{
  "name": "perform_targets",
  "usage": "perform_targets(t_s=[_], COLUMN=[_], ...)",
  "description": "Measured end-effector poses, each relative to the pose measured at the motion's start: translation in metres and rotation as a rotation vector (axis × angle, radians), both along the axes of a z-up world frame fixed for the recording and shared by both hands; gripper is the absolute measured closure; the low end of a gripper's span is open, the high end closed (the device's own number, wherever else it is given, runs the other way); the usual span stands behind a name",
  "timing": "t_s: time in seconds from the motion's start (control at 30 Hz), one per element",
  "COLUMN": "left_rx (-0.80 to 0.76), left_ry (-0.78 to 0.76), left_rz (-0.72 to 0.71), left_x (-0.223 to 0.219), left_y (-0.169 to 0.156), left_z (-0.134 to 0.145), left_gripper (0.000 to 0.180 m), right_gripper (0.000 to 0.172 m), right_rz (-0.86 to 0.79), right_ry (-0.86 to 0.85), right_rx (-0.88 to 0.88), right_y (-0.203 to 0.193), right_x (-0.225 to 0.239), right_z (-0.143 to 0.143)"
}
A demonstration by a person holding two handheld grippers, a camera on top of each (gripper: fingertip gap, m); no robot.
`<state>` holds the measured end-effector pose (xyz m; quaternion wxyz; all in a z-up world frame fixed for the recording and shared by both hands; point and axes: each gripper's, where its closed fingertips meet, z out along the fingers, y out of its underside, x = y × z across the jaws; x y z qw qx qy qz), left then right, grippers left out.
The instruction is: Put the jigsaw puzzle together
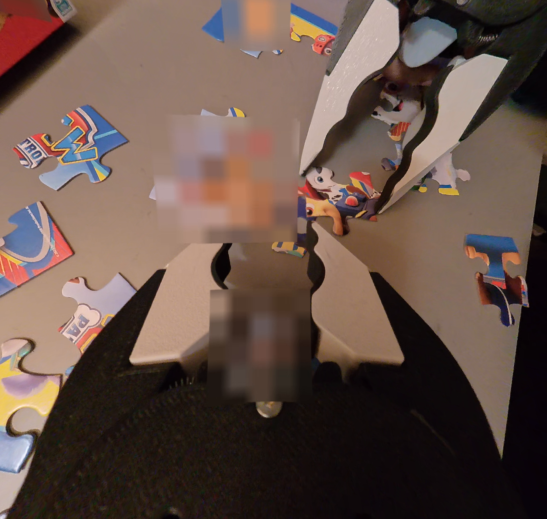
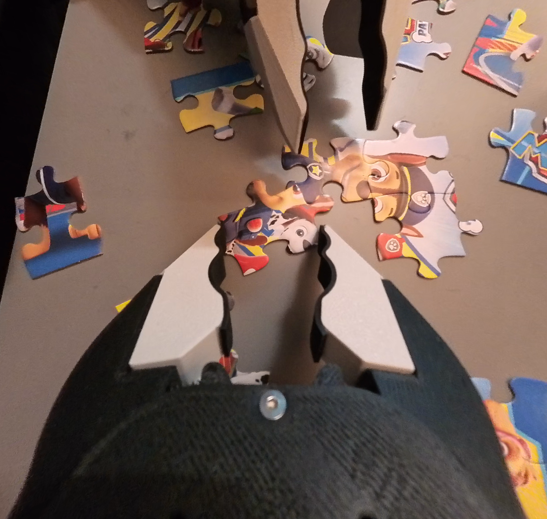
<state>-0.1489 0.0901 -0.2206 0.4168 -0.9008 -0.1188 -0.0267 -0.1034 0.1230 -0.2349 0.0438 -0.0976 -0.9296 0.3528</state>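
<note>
Fingertips of the right gripper [image 2: 270, 232] straddle the dalmatian puzzle piece [image 2: 275, 223], jaws parted, pads not clearly pressing. Beyond, the left gripper [image 2: 334, 138] stands open, empty, one tip touching the joined pieces [image 2: 414, 191] mid-tabletop [image 2: 133, 150].

A grey table [image 2: 133, 150] is strewn with cartoon puzzle pieces [image 2: 219, 102] around a joined cluster [image 2: 399, 197] near the middle.
</note>
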Motion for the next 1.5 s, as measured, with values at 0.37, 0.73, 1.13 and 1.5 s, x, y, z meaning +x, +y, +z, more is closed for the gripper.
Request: perform_targets(t_s=[0.37, 0.73, 1.13, 1.5], left_rx=[-0.024, -0.075, -0.078, -0.098], left_ry=[0.049, 0.06, 0.055, 0.026], left_rz=[-0.02, -0.021, 0.029, -0.015], left_x=[0.004, 0.004, -0.007, 0.001], left_y=[0.004, 0.008, 0.007, -0.003], left_z=[-0.005, -0.015, -0.014, -0.015], left_gripper=[0.133, 0.135, 0.16, 0.16], right_gripper=[0.11, 0.116, 0.091, 0.113], right_rz=[-0.234, -0.354, -0.334, -0.293], right_ry=[-0.021, 0.021, -0.005, 0.006], right_rx=[-0.117, -0.082, -0.013, -0.036], right_y=[0.012, 0.028, 0.031, 0.021], right_x=[-0.035, -0.07, -0.058, -0.054], right_z=[0.014, 0.013, -0.001, 0.0])
